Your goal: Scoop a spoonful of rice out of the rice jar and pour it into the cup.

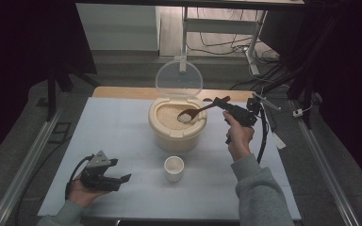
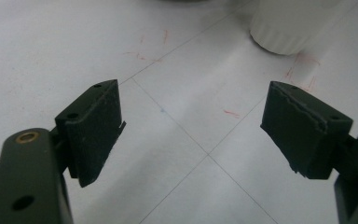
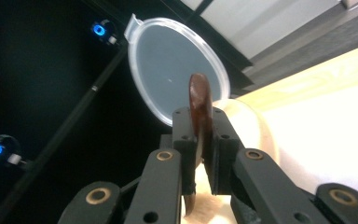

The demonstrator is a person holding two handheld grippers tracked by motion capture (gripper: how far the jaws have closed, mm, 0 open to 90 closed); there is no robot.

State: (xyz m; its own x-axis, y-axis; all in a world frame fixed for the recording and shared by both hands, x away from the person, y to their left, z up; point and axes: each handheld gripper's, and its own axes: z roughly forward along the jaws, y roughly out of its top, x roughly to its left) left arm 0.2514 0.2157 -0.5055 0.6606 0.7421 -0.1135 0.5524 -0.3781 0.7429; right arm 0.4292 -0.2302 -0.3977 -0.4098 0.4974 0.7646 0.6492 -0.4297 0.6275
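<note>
high view, brown wooden spoon (image 1: pixel 199 111), rice-laden bowl

A brown wooden spoon (image 1: pixel 201 110) sits just right of the frame's centre, tilted with its bowl down over the rice in the open cream container (image 1: pixel 176 134), carrying a small white heap.

Dark curtains (image 1: pixel 23 42) flank a grey floor (image 1: pixel 122 70) where cables (image 1: pixel 226 44) trail behind the table (image 1: pixel 118 127).
</note>
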